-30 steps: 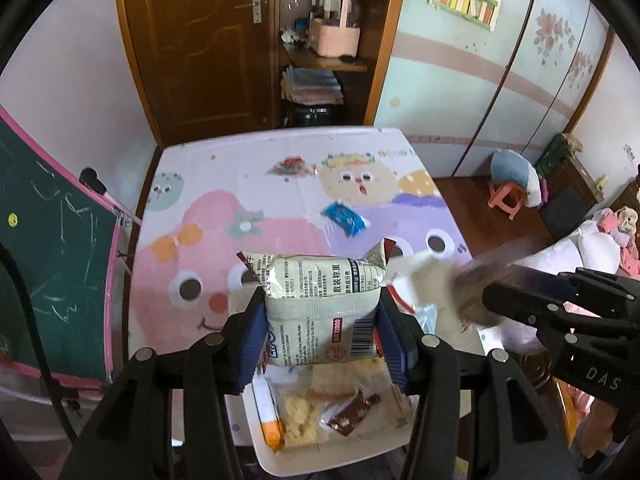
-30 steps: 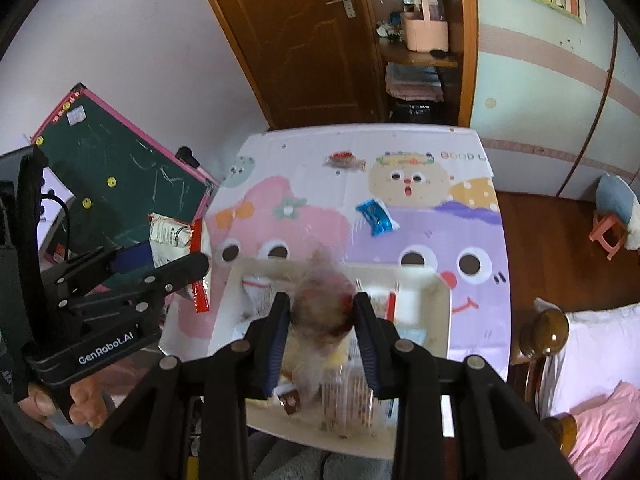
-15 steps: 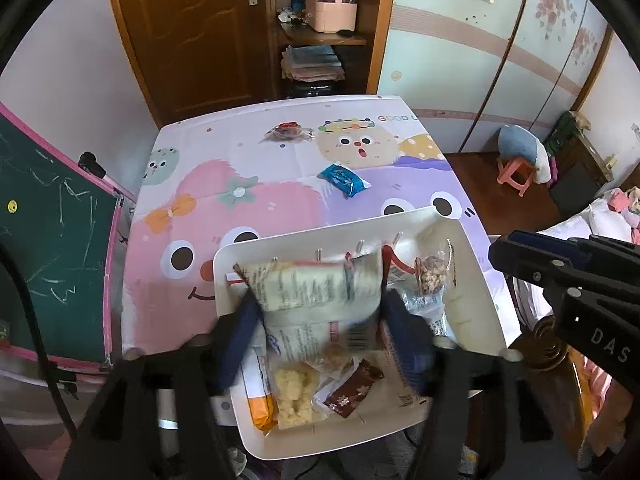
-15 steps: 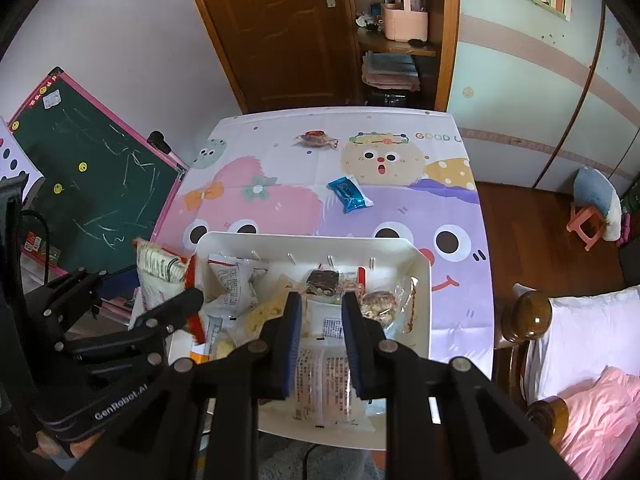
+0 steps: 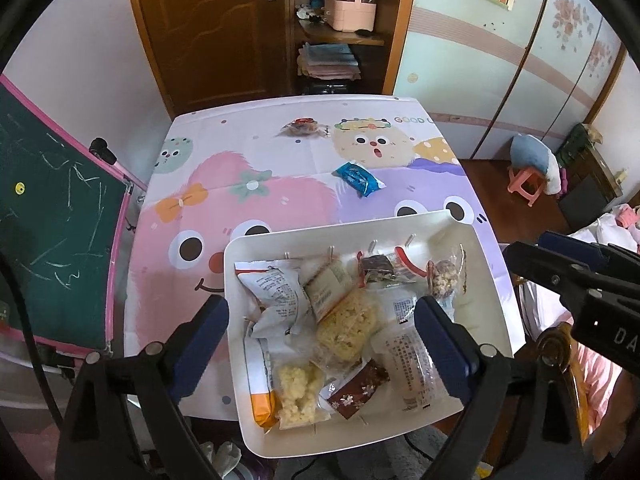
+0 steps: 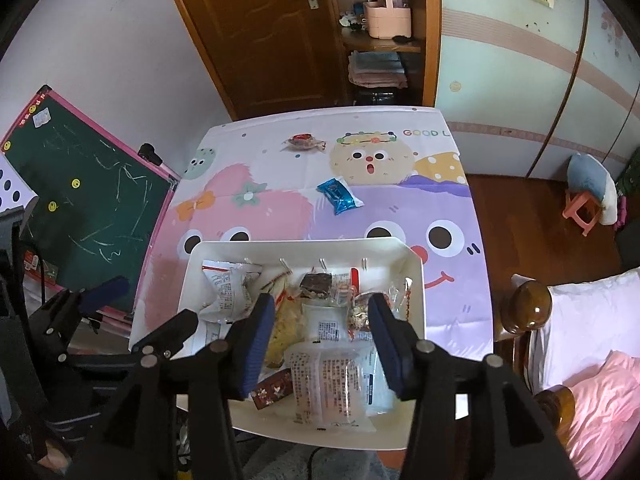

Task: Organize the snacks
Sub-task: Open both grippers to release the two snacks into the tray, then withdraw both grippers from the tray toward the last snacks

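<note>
The left claw [image 5: 322,320] hangs over the white tray [image 5: 494,304], its jaws opening wide with nothing pinched; a white printed packet [image 5: 280,292] lies loose in the tray below it. The right claw [image 6: 322,330] hovers over the same tray, jaws opening, gripping nothing. The tray sits at the desk's [image 5: 256,152] near edge, full of snacks. A blue packet [image 5: 358,178] and a red-topped sweet [image 5: 305,126] lie toward the far edge.
</note>
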The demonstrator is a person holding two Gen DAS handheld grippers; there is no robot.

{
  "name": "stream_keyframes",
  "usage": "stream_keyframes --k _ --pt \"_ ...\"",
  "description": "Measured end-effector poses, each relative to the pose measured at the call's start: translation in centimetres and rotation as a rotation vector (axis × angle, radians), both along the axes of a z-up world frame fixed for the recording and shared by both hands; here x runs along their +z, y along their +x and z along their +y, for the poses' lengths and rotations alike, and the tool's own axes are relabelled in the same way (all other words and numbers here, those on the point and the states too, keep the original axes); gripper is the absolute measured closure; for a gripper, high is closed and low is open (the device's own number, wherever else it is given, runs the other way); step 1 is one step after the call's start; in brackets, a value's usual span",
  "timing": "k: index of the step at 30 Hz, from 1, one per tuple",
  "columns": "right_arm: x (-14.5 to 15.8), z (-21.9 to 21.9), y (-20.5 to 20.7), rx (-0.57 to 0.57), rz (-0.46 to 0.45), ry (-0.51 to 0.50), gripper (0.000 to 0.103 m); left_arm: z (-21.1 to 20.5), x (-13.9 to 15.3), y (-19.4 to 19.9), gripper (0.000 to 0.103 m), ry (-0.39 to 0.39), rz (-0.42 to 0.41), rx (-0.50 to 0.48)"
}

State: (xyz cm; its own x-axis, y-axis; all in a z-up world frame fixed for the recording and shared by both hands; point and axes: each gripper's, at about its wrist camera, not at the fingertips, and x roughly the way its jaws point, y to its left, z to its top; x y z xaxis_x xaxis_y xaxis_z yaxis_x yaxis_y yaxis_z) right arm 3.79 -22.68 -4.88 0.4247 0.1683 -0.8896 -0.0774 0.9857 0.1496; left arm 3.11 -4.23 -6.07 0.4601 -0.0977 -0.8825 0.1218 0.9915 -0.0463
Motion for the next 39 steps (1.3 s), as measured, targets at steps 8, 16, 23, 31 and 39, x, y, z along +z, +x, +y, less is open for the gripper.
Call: stream_keyframes --k 8,16,23,31,39 --pt "-0.3 -0.1 -0.2 0.003 0.008 0.003 0.054 0.0 -0.1 0.0 0.010 0.000 0.001 -0.001" --pt "-1.1 -0.2 0.0 0.001 0.025 0.010 0.054 -0.1 -0.2 0.2 0.010 0.006 0.011 0.001" --pt "-1.8 -0.1 0.7 0.011 0.039 0.016 0.054 0.1 -0.9 0.8 0.010 0.012 0.020 0.005" --pt "-2.8 0.0 1.9 0.016 0.067 0.025 0.054 0.1 -1.5 1.8 0.010 0.022 0.031 -0.002" --pt "-4.0 0.2 3.4 0.014 0.097 0.033 0.054 0.0 -2.3 3.6 0.010 0.035 0.051 -0.017"
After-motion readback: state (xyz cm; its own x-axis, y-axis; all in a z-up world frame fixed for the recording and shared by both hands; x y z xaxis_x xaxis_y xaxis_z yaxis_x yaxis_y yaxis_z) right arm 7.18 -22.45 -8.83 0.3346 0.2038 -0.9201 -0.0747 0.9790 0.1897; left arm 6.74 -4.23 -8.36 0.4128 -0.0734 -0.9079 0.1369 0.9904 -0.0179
